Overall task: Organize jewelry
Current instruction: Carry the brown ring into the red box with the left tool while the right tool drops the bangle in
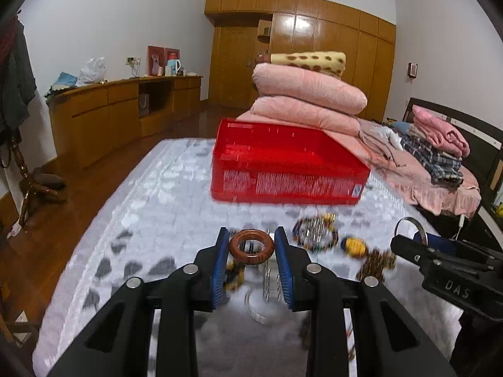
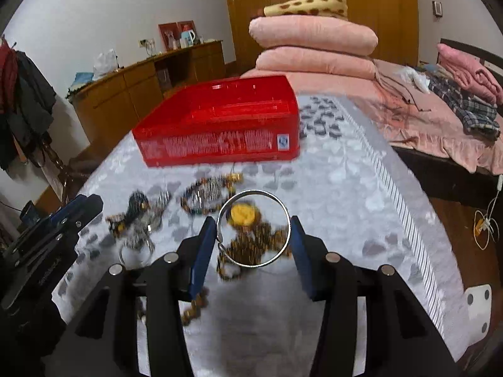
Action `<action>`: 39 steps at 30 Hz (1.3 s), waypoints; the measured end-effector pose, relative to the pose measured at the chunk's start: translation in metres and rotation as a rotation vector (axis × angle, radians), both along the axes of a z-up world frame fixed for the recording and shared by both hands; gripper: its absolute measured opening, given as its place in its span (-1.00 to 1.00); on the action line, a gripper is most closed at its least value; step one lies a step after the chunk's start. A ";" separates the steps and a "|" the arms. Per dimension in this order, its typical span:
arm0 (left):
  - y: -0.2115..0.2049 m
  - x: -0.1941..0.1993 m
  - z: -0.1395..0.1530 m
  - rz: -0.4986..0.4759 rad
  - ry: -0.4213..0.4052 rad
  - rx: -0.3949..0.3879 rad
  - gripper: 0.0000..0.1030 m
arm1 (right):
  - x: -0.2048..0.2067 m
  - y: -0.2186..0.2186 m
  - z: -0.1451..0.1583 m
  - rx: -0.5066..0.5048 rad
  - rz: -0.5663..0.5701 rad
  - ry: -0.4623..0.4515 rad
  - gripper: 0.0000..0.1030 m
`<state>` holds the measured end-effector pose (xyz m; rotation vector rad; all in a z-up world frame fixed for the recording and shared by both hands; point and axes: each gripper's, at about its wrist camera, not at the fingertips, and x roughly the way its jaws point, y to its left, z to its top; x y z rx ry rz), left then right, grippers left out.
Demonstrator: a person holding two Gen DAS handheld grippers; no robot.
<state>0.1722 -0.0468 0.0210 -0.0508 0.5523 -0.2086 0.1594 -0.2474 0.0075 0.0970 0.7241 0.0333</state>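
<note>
Left wrist view showed the left gripper (image 1: 251, 246) clamped on a brown wooden ring (image 1: 251, 246), lifted above the grey patterned cloth (image 1: 151, 207). The right gripper (image 2: 253, 231) squeezed a thin silver metal bangle (image 2: 253, 228) between its blue pads (image 2: 201, 251). Beaded bracelets (image 2: 204, 199) and a yellow pendant (image 2: 242, 213) lay scattered beneath. Beyond them sat the open red plastic box (image 2: 220, 128), then folded pink quilts (image 2: 314, 44).

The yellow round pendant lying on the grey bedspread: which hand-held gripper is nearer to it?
Right. The right hand-held gripper hangs just above the yellow round pendant, holding a thin silver bangle. The left hand-held gripper is off to its left, gripping a brown wooden ring.
</note>
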 end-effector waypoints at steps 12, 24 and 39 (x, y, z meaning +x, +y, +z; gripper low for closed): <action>-0.026 0.098 0.051 0.019 -0.027 0.021 -0.42 | 0.084 -0.006 0.043 0.031 0.006 -0.060 -0.11; -0.038 0.186 0.035 0.021 0.065 0.026 -0.37 | 0.168 -0.007 0.034 0.041 0.040 0.015 -0.08; -0.019 0.158 0.052 0.033 -0.004 0.010 0.44 | 0.140 -0.021 0.048 0.036 0.012 -0.074 0.36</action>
